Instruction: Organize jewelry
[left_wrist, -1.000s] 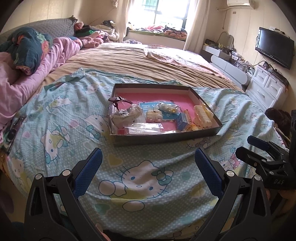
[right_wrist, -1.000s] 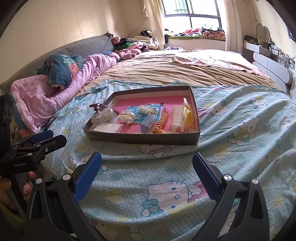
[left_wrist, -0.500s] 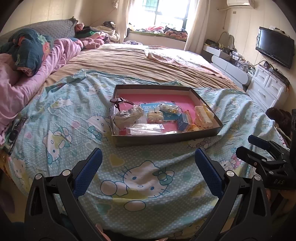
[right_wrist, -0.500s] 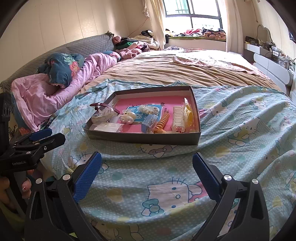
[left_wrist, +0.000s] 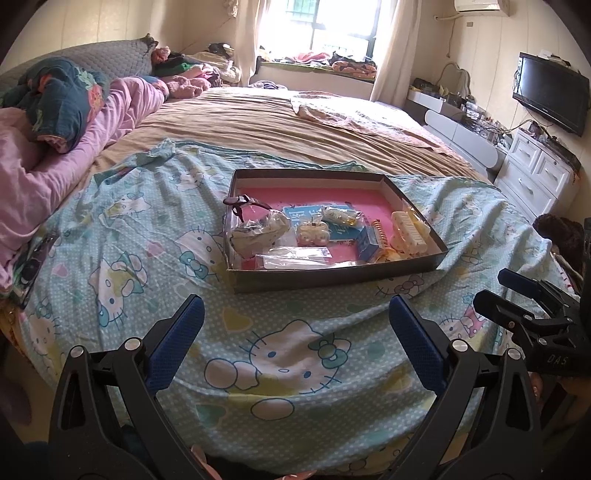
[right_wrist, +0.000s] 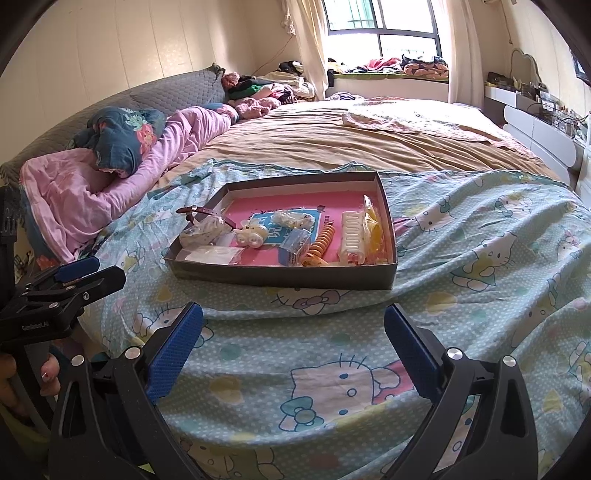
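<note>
We hold left gripper (left_wrist: 295, 325) and right gripper (right_wrist: 293, 325) spread wide, grasping nothing. Since a second ago, both creep nearer tray (left_wrist: 332, 277); jewelry packets (left_wrist: 258, 230) lie inside, unmoved.

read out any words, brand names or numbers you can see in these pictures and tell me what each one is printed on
"DAS": white letters on the body of the right gripper, seen from the left wrist view.
"GenRobot.AI", small and only roughly legible: on the body of the left gripper, seen from the right wrist view.
Print on the blue card in the box: too blurred to read.
</note>
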